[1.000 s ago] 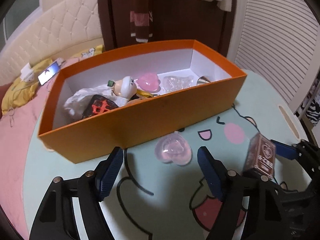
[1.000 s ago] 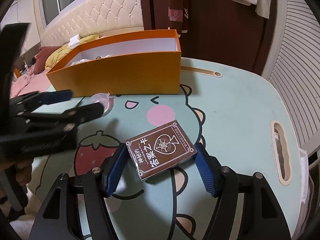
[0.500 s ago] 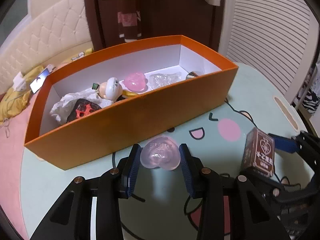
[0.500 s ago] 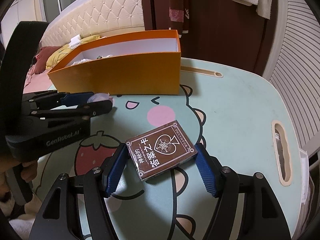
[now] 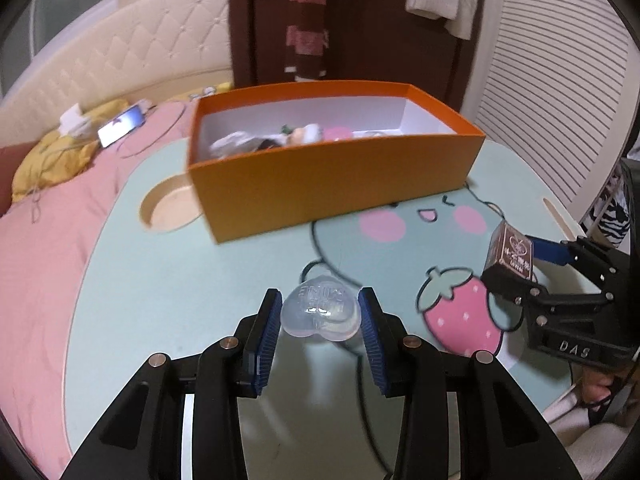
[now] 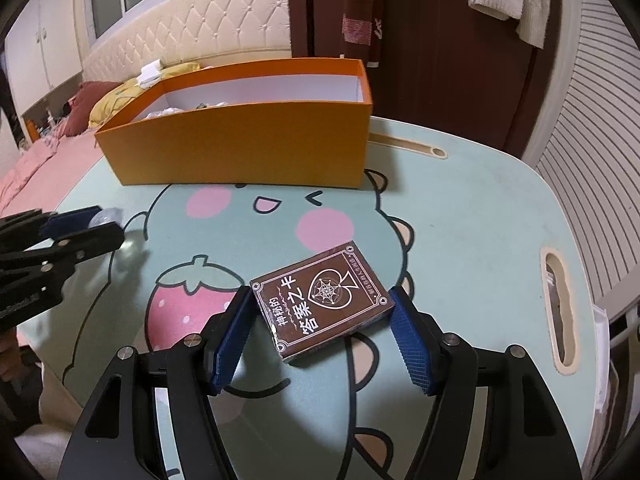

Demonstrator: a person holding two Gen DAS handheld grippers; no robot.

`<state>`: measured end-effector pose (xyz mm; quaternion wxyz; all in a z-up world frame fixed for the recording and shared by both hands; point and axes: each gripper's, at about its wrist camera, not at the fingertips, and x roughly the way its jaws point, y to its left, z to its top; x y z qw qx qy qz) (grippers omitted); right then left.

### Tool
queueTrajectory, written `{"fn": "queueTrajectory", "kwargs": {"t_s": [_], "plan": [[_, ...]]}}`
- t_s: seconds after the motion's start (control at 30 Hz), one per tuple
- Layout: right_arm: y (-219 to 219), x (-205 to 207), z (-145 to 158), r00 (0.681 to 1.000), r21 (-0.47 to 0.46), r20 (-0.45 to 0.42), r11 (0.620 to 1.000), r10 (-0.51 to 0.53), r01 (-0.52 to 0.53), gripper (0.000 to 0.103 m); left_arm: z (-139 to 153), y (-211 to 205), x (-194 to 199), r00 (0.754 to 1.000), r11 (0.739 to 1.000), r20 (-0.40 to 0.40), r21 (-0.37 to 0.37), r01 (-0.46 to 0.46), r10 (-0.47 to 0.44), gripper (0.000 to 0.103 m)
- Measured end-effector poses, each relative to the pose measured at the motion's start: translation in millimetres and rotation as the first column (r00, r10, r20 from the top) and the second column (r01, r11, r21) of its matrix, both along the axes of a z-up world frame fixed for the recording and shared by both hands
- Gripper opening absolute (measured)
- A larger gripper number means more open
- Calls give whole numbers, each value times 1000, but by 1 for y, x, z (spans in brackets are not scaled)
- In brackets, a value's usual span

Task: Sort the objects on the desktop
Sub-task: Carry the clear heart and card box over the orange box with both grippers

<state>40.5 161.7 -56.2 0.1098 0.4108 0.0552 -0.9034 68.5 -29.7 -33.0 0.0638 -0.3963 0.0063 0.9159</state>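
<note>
Currently my left gripper [image 5: 320,316] is clamped on a clear heart-shaped jelly piece [image 5: 319,313], one blue pad on each lobe side, and the piece appears lifted just off the tabletop [image 5: 168,280]. My right gripper [image 6: 322,330] holds a brown playing-card box [image 6: 320,300] across its long edges; the box is tilted, one corner nearer the table, and both pads touch its sides.

Handling, as I judge it: the heart piece looks soft, glossy and light. It may squirm out of the pads if I squeeze harder, so the grip belongs across its widest part, as now, with moderate pressure. The card box is stiff cardboard, light, with flat parallel faces; its side edges give a secure hold, though excess force could crush the sleeve.

Beyond both tools stands the orange box [image 5: 332,188], open-topped, near the far side of the table, already containing several small items [image 5: 304,136]. I read it as the destination for both objects. Its near wall is tall, so each load must clear the rim before release
</note>
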Motion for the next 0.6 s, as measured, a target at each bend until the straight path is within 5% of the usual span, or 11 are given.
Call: {"fn": "queueTrajectory", "kwargs": {"t_s": [0.33, 0.47, 0.6], "plan": [[-45, 12, 3, 989, 132, -48, 983, 138, -131, 68, -8, -32, -5, 992, 993, -34, 36, -116, 118, 38], [-60, 19, 9, 973, 118, -82, 972, 214, -203, 68, -10, -32, -7, 992, 992, -36, 27, -119, 120, 38], [-53, 18, 8, 980, 87, -90, 981, 180, -172, 68, -9, -18, -6, 995, 996, -43, 16, -88, 88, 37]]}}
